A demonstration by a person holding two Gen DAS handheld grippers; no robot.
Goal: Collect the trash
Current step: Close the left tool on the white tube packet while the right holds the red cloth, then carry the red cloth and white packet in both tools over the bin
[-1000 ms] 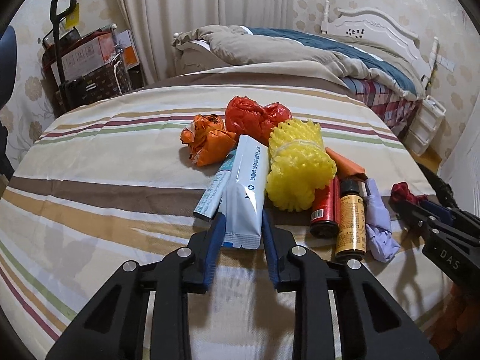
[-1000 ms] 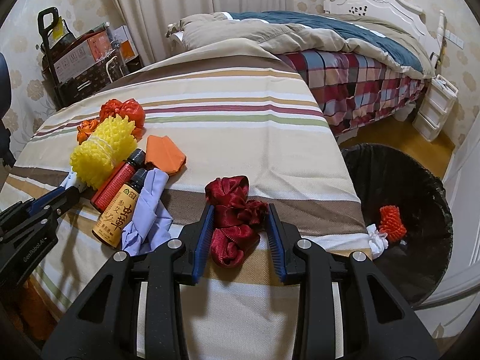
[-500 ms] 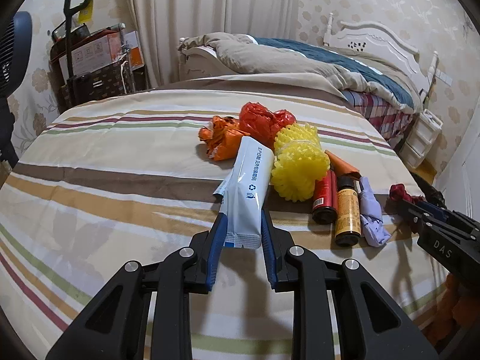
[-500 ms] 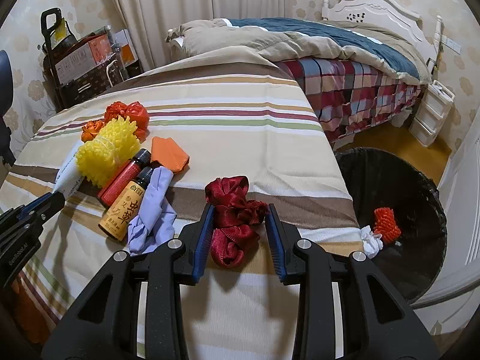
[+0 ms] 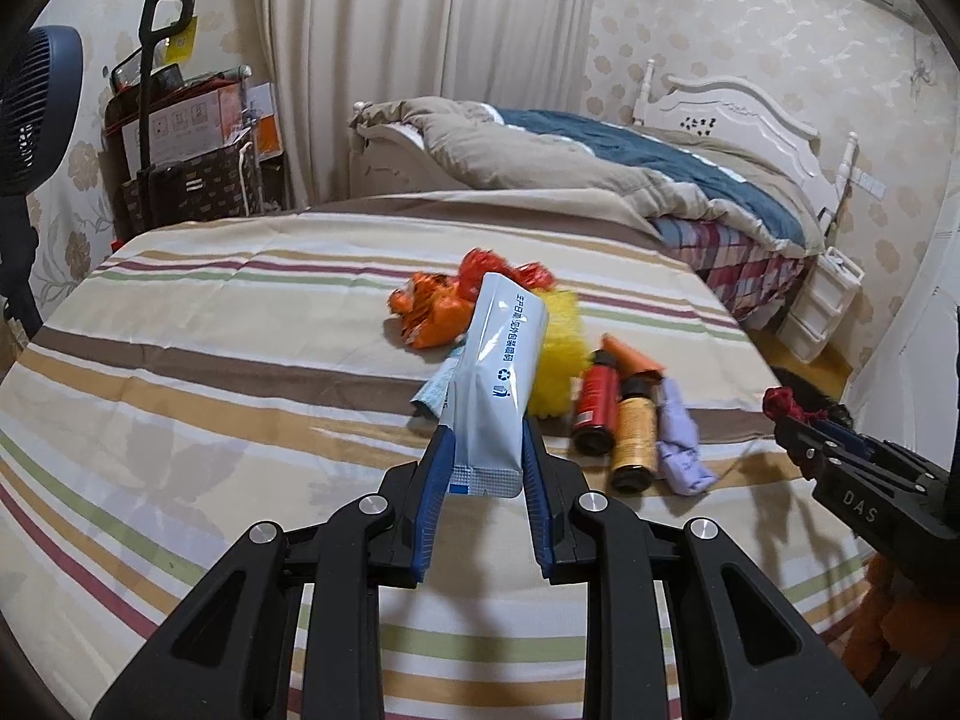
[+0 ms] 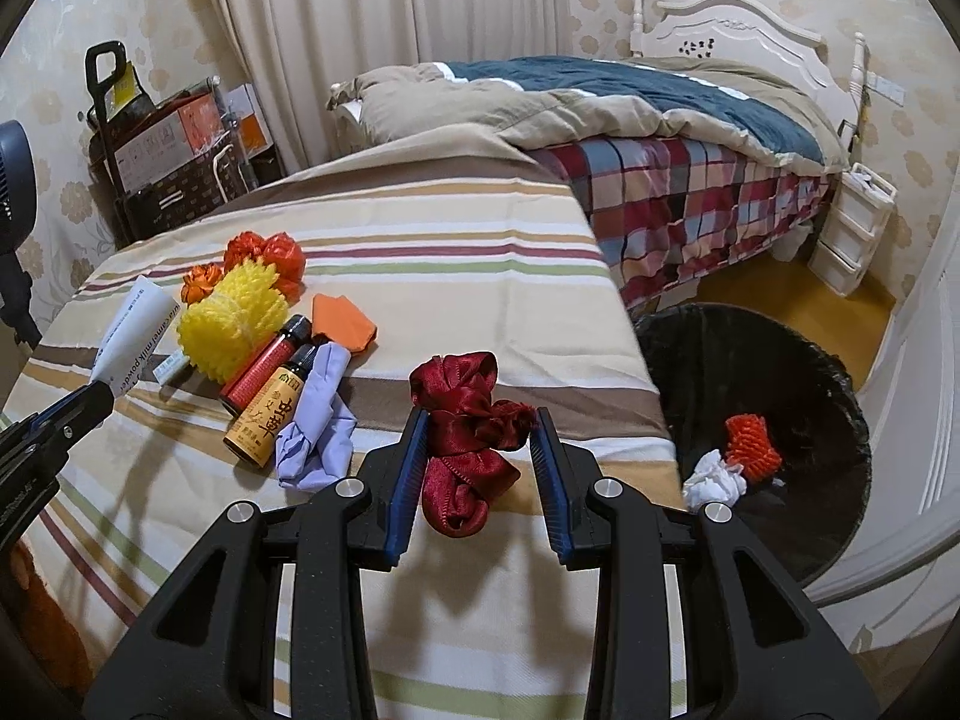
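My left gripper [image 5: 483, 456] is shut on a white milk-powder pouch [image 5: 497, 378] and holds it above the striped tablecloth [image 5: 210, 372]. My right gripper [image 6: 480, 444] is shut on a dark red ribbon bundle [image 6: 465, 432], lifted near the table's right edge. On the table lie a yellow foam net [image 6: 234, 324], a red bottle [image 6: 264, 360], an amber bottle [image 6: 270, 414], a lilac cloth [image 6: 318, 420], orange paper [image 6: 345, 318] and red and orange wrappers [image 6: 264, 252]. A black-lined bin [image 6: 756, 396] stands right of the table with an orange net and white tissue inside.
A bed with a plaid sheet [image 6: 690, 192] lies behind the table. A cart with boxes [image 5: 186, 162] stands at the back left, a fan [image 5: 30, 108] at the far left, and white drawers [image 6: 852, 234] at the right wall.
My left gripper has lifted the white pouch off the table and tilted it up. My right gripper has raised the red ribbon a little and stays beside the bin.
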